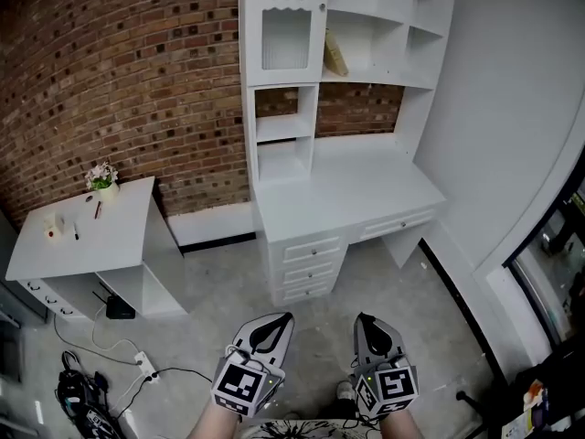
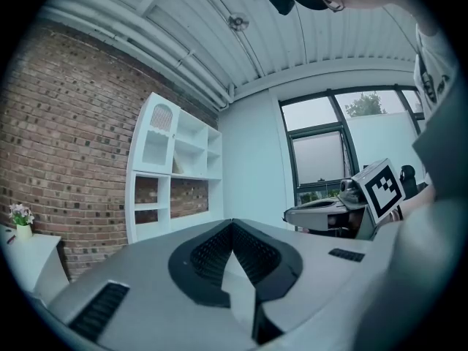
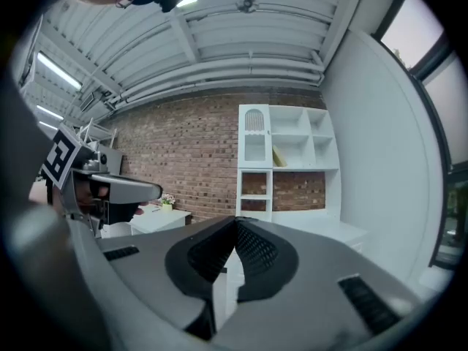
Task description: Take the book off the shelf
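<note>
A yellowish book [image 1: 335,53] leans in an upper compartment of the white shelf unit [image 1: 366,26] above the desk; the right gripper view shows the book [image 3: 278,156] small and far away. My left gripper [image 1: 279,321] and right gripper [image 1: 366,322] are held side by side low in the head view, well short of the desk. Both have their jaws closed tip to tip with nothing between them. From the left gripper view the left gripper [image 2: 232,225] points toward the shelf, and the right gripper [image 3: 236,221] does the same in its own view.
A white desk [image 1: 347,190] with drawers [image 1: 311,268] stands under the shelves against a brick wall. A low white side table [image 1: 87,231] with a small flower pot [image 1: 102,179] is at the left. Cables and a power strip [image 1: 142,366] lie on the floor.
</note>
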### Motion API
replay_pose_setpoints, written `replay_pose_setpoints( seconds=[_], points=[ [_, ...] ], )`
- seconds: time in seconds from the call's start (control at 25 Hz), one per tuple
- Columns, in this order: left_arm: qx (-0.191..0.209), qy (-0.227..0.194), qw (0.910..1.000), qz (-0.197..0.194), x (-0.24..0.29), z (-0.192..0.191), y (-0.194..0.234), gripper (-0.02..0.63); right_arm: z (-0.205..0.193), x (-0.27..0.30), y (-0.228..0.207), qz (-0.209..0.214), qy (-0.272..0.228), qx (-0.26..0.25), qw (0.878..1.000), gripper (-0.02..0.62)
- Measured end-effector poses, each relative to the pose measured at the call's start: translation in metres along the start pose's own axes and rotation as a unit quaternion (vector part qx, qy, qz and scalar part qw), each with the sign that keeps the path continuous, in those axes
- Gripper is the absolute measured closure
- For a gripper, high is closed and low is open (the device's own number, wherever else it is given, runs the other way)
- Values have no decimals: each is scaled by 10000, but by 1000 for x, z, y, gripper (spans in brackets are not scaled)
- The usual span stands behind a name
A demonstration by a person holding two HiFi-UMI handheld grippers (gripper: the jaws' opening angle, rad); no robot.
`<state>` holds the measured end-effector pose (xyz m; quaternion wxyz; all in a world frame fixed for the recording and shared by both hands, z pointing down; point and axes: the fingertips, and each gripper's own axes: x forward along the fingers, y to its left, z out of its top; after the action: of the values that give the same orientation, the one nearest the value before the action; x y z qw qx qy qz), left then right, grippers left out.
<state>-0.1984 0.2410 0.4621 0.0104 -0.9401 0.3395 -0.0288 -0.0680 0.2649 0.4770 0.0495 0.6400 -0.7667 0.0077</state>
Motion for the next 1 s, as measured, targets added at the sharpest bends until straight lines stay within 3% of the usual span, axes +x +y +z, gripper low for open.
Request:
replay_pose_setpoints(
  seconds=[0.2, 0.44, 1.0],
  points=[
    [9, 67, 10000, 68, 32, -1, -4, 602, -1, 20, -26, 142, 52, -99, 9998, 591],
    [35, 83, 9989, 462, 79, 8, 5, 602, 4, 51, -72, 409, -42, -70, 9991, 591],
    [-76, 80, 9941, 1077, 226, 34, -22, 603, 28, 107, -232, 834, -154, -53, 9964, 591]
  ],
)
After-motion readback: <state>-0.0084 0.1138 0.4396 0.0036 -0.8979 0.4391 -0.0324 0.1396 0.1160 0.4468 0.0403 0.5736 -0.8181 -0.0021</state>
